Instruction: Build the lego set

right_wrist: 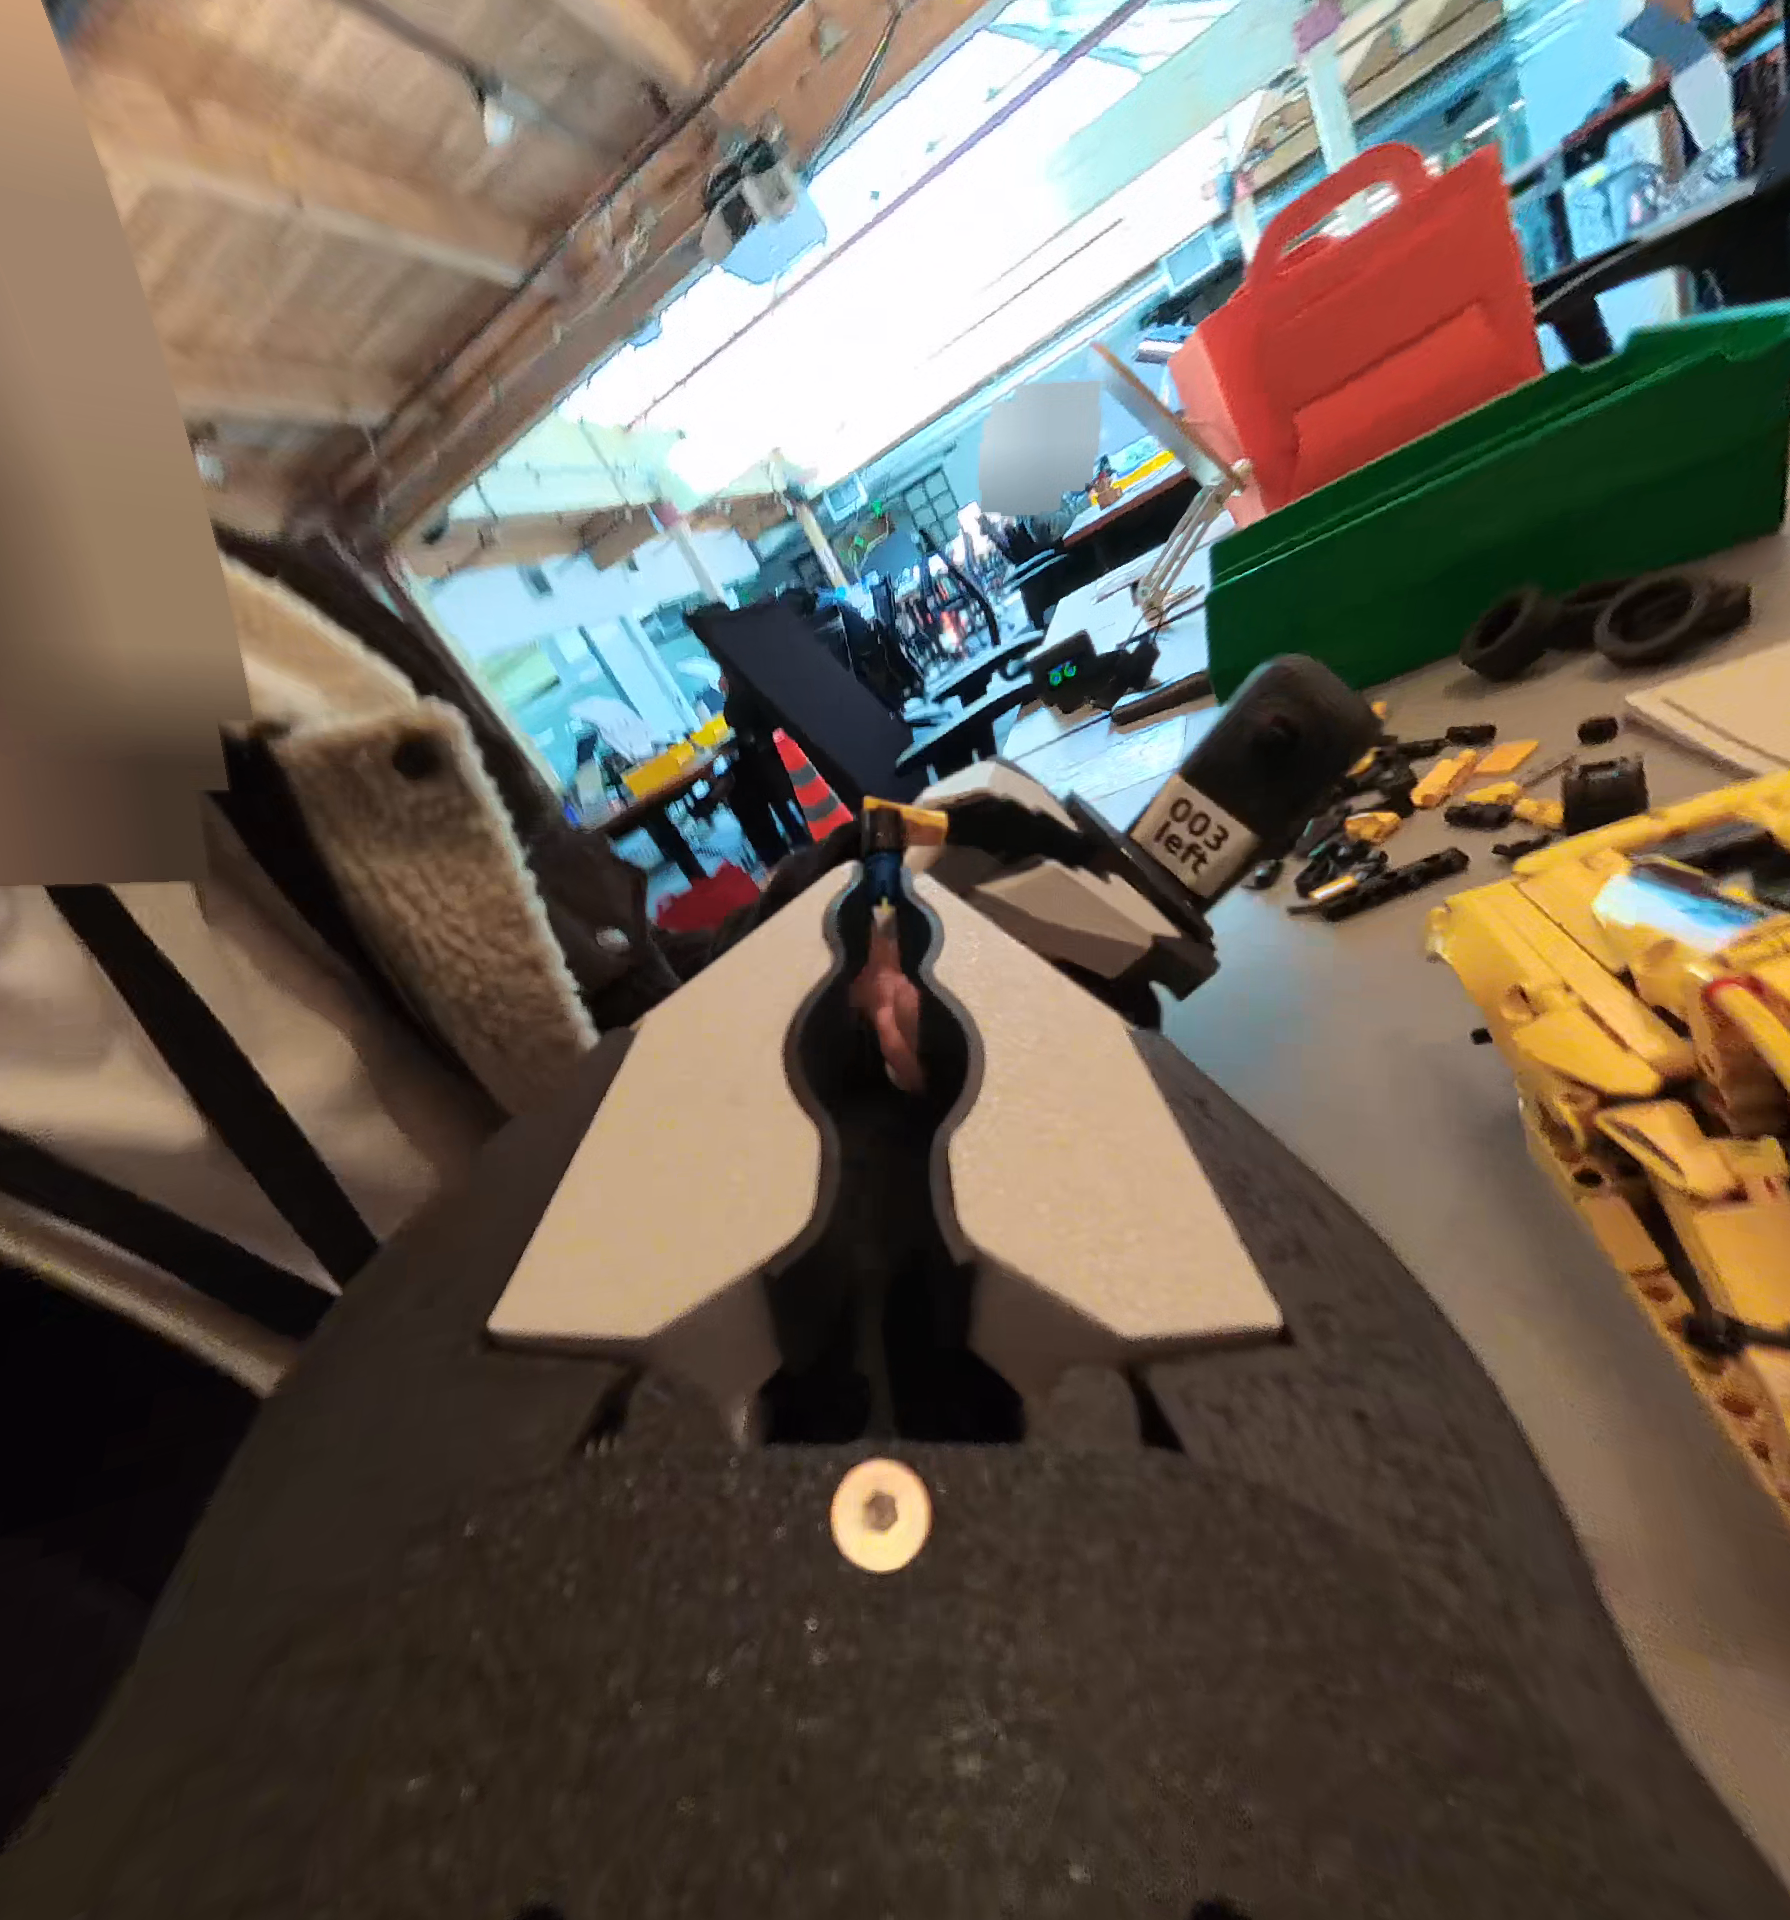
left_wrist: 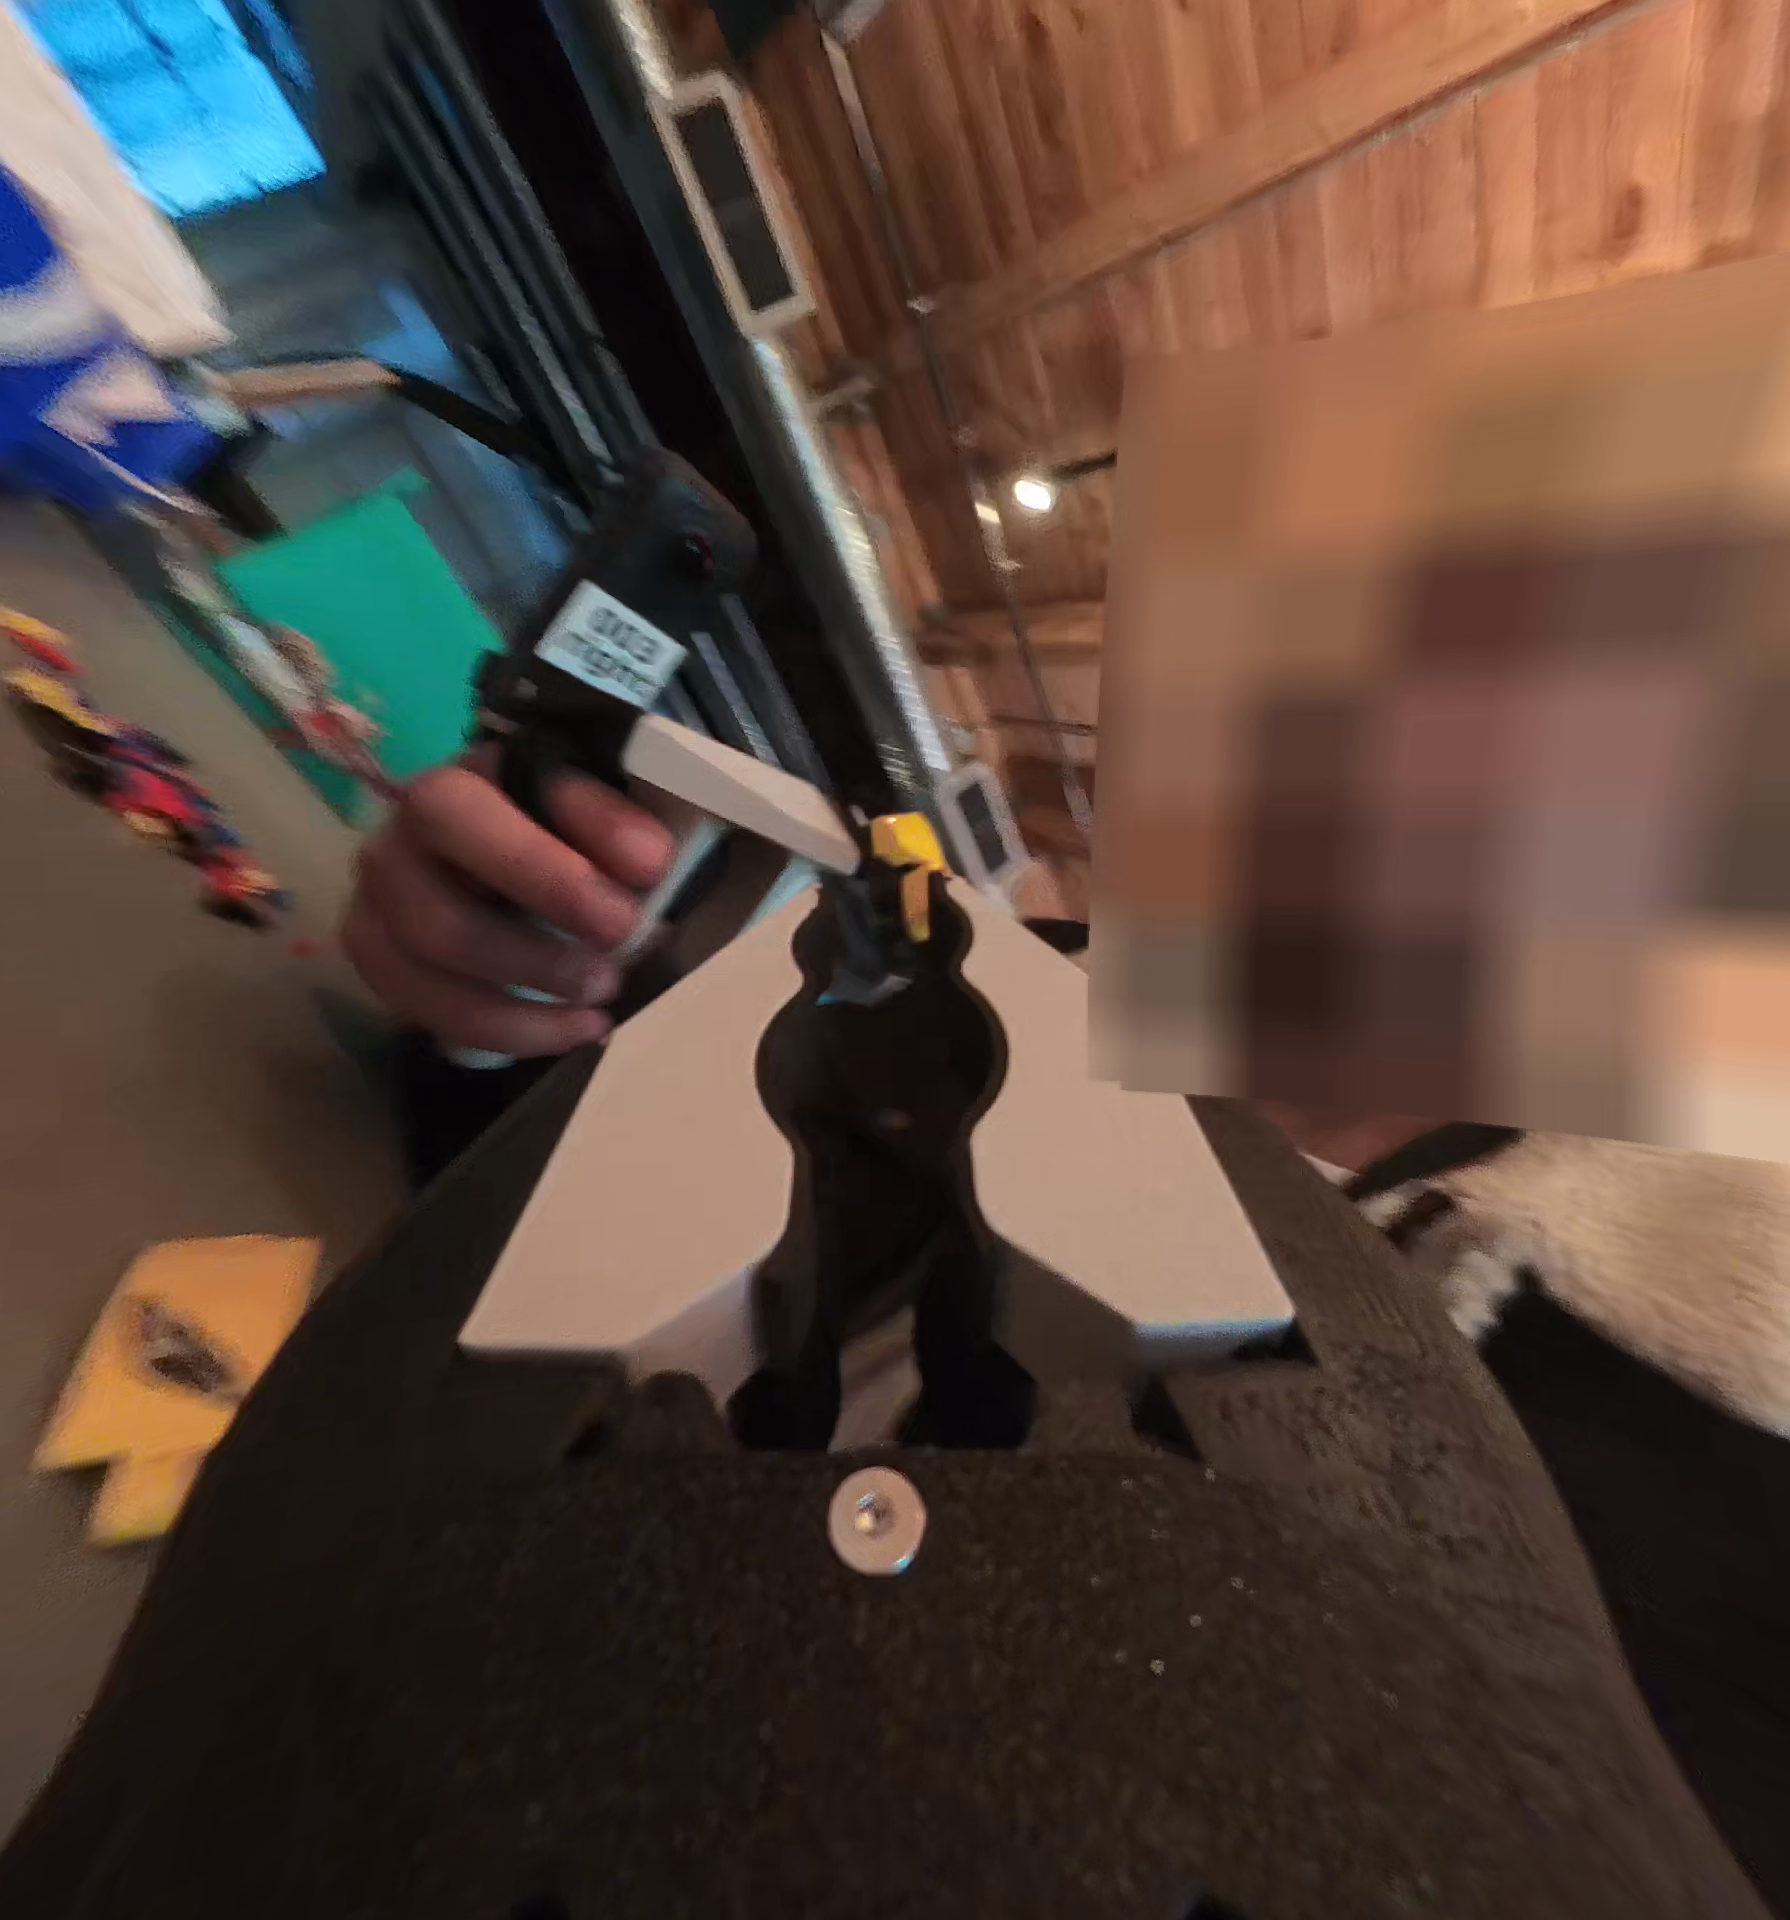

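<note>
Above the bench: both grippers are lifted off the grey surface and meet tip to tip in mid-air, each pinching one small assembly.
Left gripper [left_wrist: 886, 904]: its pale fingers are drawn together at the tips, clamped on a small yellow piece [left_wrist: 906, 847] with a dark blue-black stub below it.
Right gripper [right_wrist: 886, 883]: its fingers are also together, nipping the dark blue end of the same little assembly, whose yellow end [right_wrist: 912, 826] points at the other claw.
Hand [left_wrist: 501, 914]: wraps the right tool's black handle, seen from the left wrist view.
Yellow car model [right_wrist: 1649, 1039]: the large part-built set rests at the bench's right edge, well apart from the grippers.
Loose parts [right_wrist: 1410, 821]: yellow and black bits lie scattered mid-bench; black tyres [right_wrist: 1608, 623] sit near a green bin [right_wrist: 1493, 540] at the far edge.
Risk, slipping: each claw grips only by its very tips, so a twist while pressing could likely pop the piece free.
Risk, loss: a dropped piece would probably fall off the near bench edge or among the scattered bits.
Risk, misalignment: both views are blurred, so whether the parts line up cannot be told; pushing askew may jam them.
</note>
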The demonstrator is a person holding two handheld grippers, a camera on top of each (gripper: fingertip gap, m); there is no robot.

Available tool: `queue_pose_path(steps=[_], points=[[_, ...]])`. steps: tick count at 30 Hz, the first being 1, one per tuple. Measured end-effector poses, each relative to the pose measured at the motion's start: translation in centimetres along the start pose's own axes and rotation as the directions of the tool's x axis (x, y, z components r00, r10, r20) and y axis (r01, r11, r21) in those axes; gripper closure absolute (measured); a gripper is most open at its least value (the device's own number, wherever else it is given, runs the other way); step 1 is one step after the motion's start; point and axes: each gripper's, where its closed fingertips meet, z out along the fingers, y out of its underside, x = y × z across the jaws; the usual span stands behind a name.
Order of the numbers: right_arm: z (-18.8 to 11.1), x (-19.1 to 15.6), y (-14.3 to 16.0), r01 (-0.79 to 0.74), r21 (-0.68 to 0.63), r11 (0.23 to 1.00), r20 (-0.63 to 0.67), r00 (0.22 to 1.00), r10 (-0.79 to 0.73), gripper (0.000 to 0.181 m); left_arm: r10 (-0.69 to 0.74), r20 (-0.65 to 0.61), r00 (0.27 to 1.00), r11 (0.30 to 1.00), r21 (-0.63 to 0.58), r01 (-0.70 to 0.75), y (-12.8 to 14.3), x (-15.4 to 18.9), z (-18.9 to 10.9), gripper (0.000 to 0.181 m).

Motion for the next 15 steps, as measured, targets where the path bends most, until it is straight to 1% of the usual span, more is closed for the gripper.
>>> queue_pose_path(steps=[1,2,3,4,5,6,7,8,9,10,11,12,13,15], points=[[-0.4,0.6,-0.4,-0.059,0.023,0.998,-0.010,0.998,0.059,0.179,0.057,0.081,0.995,0.998,0.023,-0.059,-0.6,-0.8,-0.4,0.154],[-0.8,1.3,-0.6,-0.127,0.041,0.991,-0.020,0.992,0.128,0.179,0.123,0.162,0.979,0.991,0.036,-0.130,-1.2,-1.5,-0.8,0.149],[-1.2,2.1,-0.7,-0.203,0.056,0.978,-0.028,0.978,0.204,0.179,0.209,0.239,0.948,0.975,0.021,-0.220,-1.6,-1.9,-1.2,0.149],[-1.6,2.7,-0.7,-0.277,0.075,0.958,-0.025,0.960,0.280,0.179,0.316,0.322,0.893,0.946,-0.029,-0.324,-1.8,-2.4,-1.4,0.148],[-2.0,3.1,-0.9,-0.350,0.096,0.932,-0.005,0.936,0.352,0.179,0.434,0.401,0.807,0.897,-0.107,-0.429,-1.9,-3.0,-1.7,0.147],[-2.3,3.4,-0.9,-0.421,0.112,0.900,0.019,0.906,0.422,0.179,0.552,0.465,0.692,0.828,-0.206,-0.521,-1.9,-3.5,-1.9,0.146],[-2.6,3.6,-0.9,-0.481,0.119,0.869,0.046,0.877,0.479,0.179,0.659,0.502,0.560,0.742,-0.311,-0.594,-2.0,-3.9,-2.2,0.144],[-2.8,3.7,-0.9,-0.530,0.126,0.839,0.071,0.848,0.525,0.179,0.749,0.506,0.428,0.645,-0.405,-0.648,-2.0,-4.1,-2.3,0.143],[-2.9,3.8,-1.0,-0.565,0.130,0.815,0.089,0.825,0.558,0.179,0.812,0.489,0.319,0.554,-0.476,-0.683,-1.9,-4.2,-2.1,0.144],[-2.9,3.7,-1.0,-0.586,0.130,0.799,0.105,0.810,0.577,0.179,0.851,0.464,0.247,0.487,-0.519,-0.702,-1.5,-4.2,-1.7,0.144],[-2.8,3.5,-0.9,-0.597,0.122,0.793,0.116,0.802,0.586,0.179,0.873,0.439,0.213,0.447,-0.545,-0.709,-1.1,-4.1,-1.3,0.144],[-2.6,3.2,-0.9,-0.598,0.109,0.794,0.125,0.800,0.586,0.179,0.884,0.421,0.206,0.430,-0.556,-0.711,-0.7,-3.9,-0.9,0.143],[-2.3,2.8,-0.7,-0.600,0.092,0.795,0.135,0.798,0.587,0.179,0.888,0.405,0.218,0.427,-0.549,-0.719,-0.5,-3.6,-0.5,0.143],[-1.7,2.1,-0.3,-0.616,0.053,0.786,0.158,0.782,0.603,0.179,0.884,0.389,0.260,0.440,-0.504,-0.743,-0.3,-2.8,0.0,0.142]])
